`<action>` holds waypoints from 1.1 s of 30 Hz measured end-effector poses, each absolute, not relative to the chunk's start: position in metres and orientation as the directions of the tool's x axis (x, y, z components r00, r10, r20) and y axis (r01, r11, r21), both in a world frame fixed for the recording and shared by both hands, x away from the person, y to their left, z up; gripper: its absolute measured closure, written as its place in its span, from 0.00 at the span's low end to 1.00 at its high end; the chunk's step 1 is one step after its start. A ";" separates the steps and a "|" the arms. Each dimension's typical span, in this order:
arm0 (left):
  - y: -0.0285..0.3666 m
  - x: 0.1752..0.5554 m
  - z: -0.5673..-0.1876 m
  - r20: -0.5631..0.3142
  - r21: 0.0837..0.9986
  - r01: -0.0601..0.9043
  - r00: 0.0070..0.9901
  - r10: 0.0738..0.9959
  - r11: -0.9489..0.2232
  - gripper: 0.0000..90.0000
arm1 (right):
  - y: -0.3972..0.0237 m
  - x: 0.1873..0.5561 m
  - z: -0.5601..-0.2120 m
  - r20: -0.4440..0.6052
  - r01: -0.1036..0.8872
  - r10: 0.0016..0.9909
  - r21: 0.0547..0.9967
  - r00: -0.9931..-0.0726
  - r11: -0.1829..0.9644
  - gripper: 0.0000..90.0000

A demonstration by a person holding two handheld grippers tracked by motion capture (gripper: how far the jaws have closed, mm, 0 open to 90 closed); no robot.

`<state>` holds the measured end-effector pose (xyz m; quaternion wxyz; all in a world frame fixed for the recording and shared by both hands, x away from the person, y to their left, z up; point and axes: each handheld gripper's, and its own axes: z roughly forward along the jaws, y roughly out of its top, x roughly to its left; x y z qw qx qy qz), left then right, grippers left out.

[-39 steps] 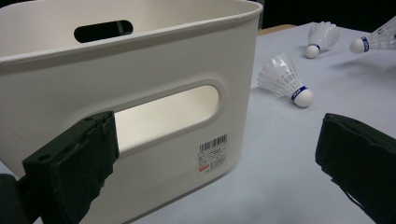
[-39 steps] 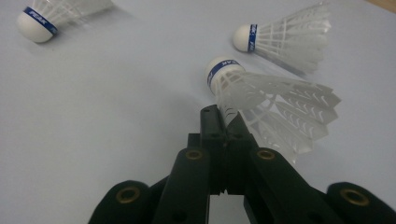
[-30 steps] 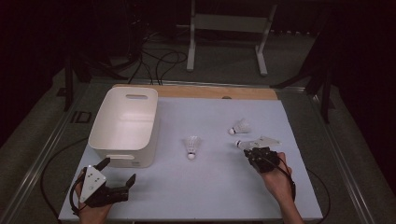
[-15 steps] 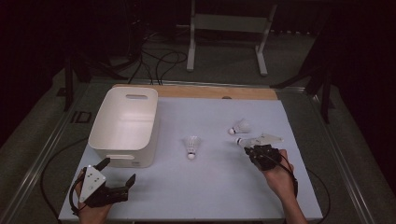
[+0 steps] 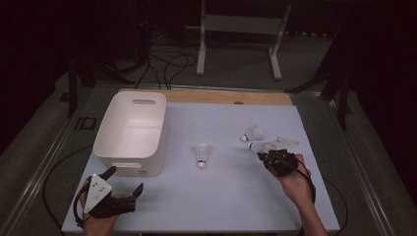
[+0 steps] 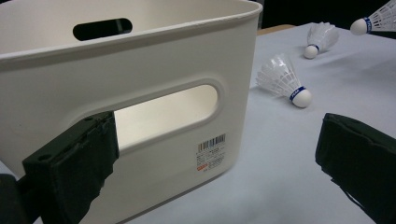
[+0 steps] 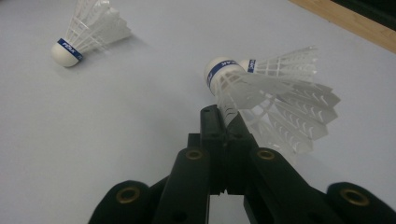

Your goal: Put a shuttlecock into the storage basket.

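My right gripper [image 7: 224, 119] pinches the feather skirt of a shuttlecock [image 7: 261, 88], held well right of the white bin [image 5: 130, 130]. My left gripper [image 5: 115, 189], jaws wide and holding nothing, sits just in front of the bin. Two more shuttlecocks lie on the table [image 5: 221, 196], one [image 5: 201, 155] just right of the bin, another [image 5: 253, 133] farther right.

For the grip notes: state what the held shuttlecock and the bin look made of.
Shuttlecock: skirt looks like white moulded plastic, judging by its even lattice of ribs; rounded white matte head with a blue band, material unclear. Bin: likely smooth, slightly glossy cream plastic, with rounded corners and cut-out handles.
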<state>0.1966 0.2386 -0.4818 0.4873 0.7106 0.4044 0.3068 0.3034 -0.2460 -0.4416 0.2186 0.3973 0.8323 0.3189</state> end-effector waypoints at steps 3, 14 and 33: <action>0.239 0.197 -0.482 0.044 0.940 0.276 0.486 0.873 -0.201 0.00 | -0.245 0.306 -0.439 -0.098 0.521 0.794 0.706 -0.600 0.480 0.99; 0.238 0.197 -0.483 0.038 0.940 0.278 0.484 0.874 -0.195 0.00 | -0.240 0.310 -0.433 -0.104 0.507 0.779 0.704 -0.618 0.497 0.99; 0.239 0.197 -0.483 0.039 0.940 0.279 0.479 0.877 -0.194 0.00 | -0.237 0.316 -0.420 -0.119 0.481 0.760 0.709 -0.639 0.515 0.99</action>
